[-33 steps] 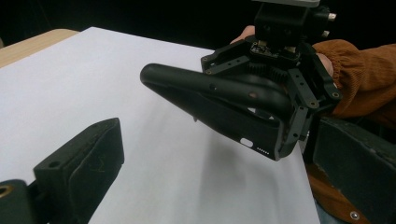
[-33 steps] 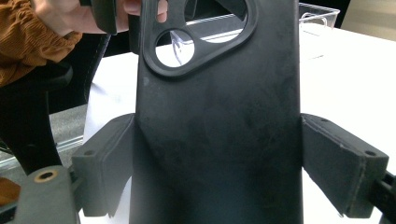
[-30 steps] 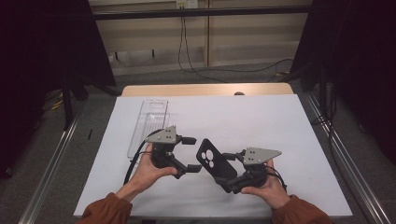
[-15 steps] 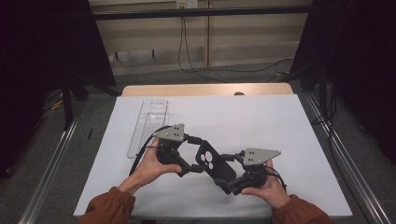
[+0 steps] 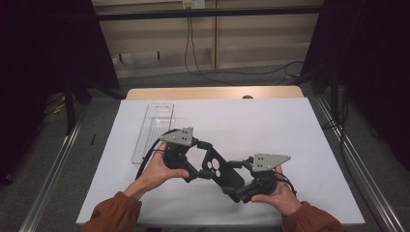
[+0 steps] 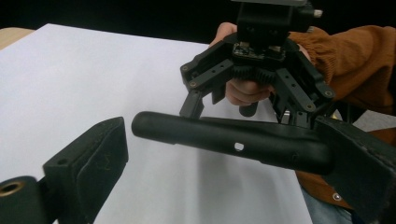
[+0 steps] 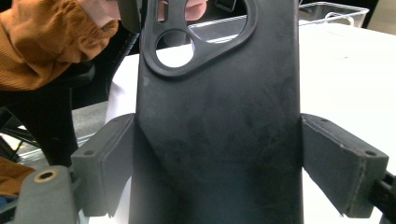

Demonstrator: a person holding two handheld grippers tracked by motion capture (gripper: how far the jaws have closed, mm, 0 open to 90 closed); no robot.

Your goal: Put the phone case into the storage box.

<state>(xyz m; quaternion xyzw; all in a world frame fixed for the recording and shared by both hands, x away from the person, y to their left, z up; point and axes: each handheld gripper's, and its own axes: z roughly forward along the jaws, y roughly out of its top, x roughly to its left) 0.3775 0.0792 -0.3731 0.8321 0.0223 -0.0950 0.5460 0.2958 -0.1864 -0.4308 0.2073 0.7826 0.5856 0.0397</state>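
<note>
- No brand, label or readable writing shows on anything in these pictures.
- A black phone case (image 5: 220, 170) sits at lower centre of the high view, lifted above the white table (image 5: 270, 125), with its camera cut-outs toward the left gripper.
- The right gripper (image 5: 241, 181), at lower right of the high view, is clamped on the case: in the right gripper view its two jaws press the case's (image 7: 215, 116) long edges, one on each side.
- The left gripper (image 5: 199, 159), at lower centre-left, has its jaws apart around the case's camera end. In the left gripper view the case's edge (image 6: 233, 140) touches the jaw at right, while the jaw at lower left stands clear of it.
- A clear tray (image 5: 152, 130) lies on the table at upper left of the hands, apart from them.
- Against the earlier high-view pictures: the left gripper was beside the case with a gap, and it has since closed in toward frame centre until its jaws straddle the case's end.
- The right gripper and the case have kept their place, and the grip is unchanged.
- The tray has not moved.
</note>
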